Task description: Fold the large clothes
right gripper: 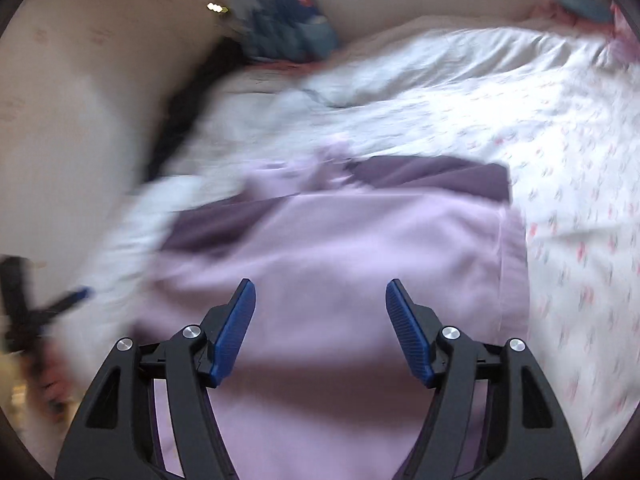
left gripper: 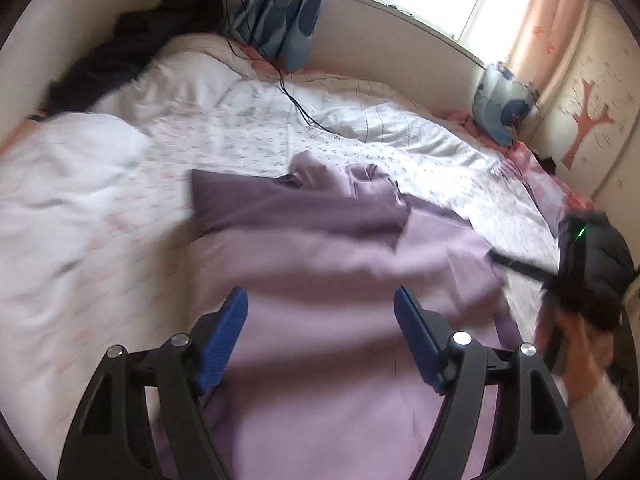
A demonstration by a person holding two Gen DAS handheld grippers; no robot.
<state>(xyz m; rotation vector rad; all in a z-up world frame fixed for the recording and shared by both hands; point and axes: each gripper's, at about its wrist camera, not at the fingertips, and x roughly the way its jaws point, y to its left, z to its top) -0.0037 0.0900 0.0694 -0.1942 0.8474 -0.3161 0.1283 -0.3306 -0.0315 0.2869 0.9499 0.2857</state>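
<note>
- My left gripper [left gripper: 320, 300] had black, triangular-cut arms with round silver screws at the joints.
- Its fingers [left gripper: 224, 340] wore ribbed blue pads.
- My right gripper [right gripper: 320, 292] matched it: black frame, silver screws, blue ridged pads.
- My right hand [left gripper: 576, 344] showed a pale knitted sleeve [left gripper: 600, 404] at the wrist.
</note>
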